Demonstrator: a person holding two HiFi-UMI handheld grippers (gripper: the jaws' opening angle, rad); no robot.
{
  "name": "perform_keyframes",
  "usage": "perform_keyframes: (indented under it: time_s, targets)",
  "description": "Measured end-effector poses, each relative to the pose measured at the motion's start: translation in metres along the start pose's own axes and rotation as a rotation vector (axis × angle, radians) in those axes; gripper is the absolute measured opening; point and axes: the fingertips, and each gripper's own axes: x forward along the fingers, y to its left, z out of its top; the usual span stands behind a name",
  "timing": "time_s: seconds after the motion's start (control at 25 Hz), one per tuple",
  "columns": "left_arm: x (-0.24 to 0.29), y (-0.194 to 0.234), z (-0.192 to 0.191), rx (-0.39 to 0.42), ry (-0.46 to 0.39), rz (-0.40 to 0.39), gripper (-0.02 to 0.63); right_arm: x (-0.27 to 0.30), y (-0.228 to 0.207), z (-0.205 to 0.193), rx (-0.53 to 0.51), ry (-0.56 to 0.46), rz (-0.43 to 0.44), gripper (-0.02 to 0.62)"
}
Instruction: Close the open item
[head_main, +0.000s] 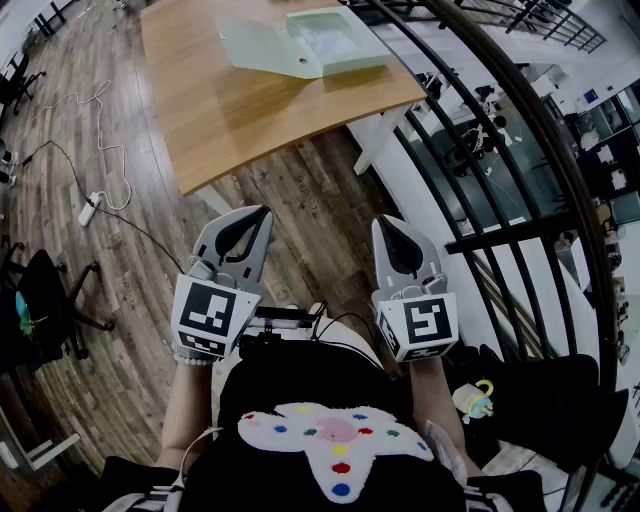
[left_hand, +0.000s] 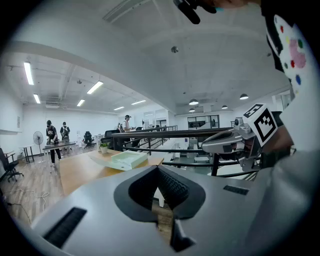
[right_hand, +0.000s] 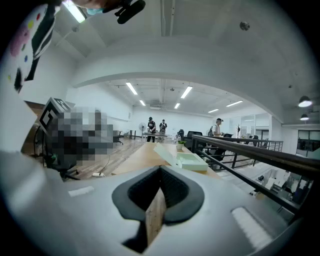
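A pale green case (head_main: 305, 45) lies open on the far end of a wooden table (head_main: 230, 110), its lid folded out to the left. It also shows ahead in the left gripper view as the case (left_hand: 125, 159) and in the right gripper view as the case (right_hand: 186, 160). My left gripper (head_main: 264, 211) and right gripper (head_main: 384, 221) are held side by side near my body, well short of the table. Both are shut with nothing between the jaws. The left gripper (left_hand: 158, 168) and right gripper (right_hand: 161, 168) point towards the table.
A black metal railing (head_main: 520, 130) runs along the right of the table. On the wooden floor at the left lie a power strip (head_main: 88, 209) with a cable, and an office chair (head_main: 50, 300) stands there. Several people (right_hand: 156, 127) stand far off. A small plant (left_hand: 104, 147) sits on the table.
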Motion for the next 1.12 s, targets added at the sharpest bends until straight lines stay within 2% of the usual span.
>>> perform_keyframes:
  time_s: [0.72, 1.12]
  targets:
    - [-0.003, -0.004, -0.002, 0.005, 0.007, 0.011, 0.005, -0.006, -0.003, -0.004, 0.038, -0.002, -0.004, 0.008]
    - [-0.002, -0.01, 0.006, -0.01, 0.001, 0.058, 0.004, -0.011, -0.015, -0.003, 0.038, -0.009, 0.019, 0.008]
